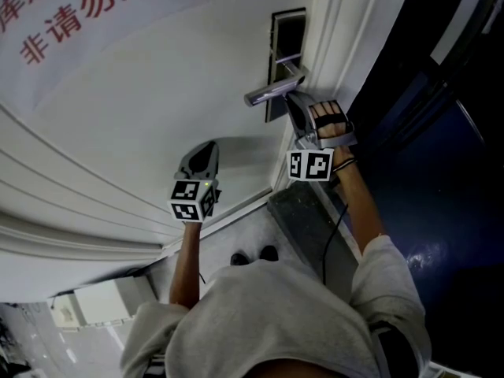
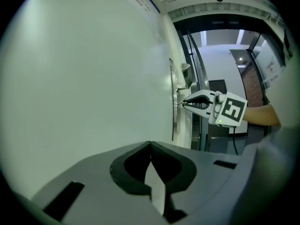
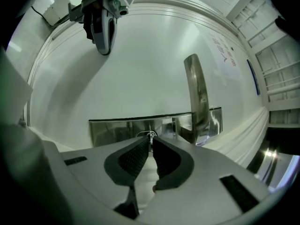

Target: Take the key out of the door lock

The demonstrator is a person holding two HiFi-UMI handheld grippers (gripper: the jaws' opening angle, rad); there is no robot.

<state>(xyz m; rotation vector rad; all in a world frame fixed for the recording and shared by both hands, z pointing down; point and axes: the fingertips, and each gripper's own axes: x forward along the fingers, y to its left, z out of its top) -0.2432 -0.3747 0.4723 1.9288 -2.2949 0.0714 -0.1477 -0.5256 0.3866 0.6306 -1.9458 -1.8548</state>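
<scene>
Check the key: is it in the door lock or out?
In the lock: the right gripper is shut on the key right at the lock plate, beside the door handle.

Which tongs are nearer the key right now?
Right. The right tongs are closed on the key at the lock plate; the left tongs are shut, facing bare door, apart from the plate.

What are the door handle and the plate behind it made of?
The door handle looks like brushed metal: silvery, with soft reflections. The plate looks like polished metal, almost mirror-like. The key, pinched in the right gripper, glints silver, so it is probably metal too.
</scene>
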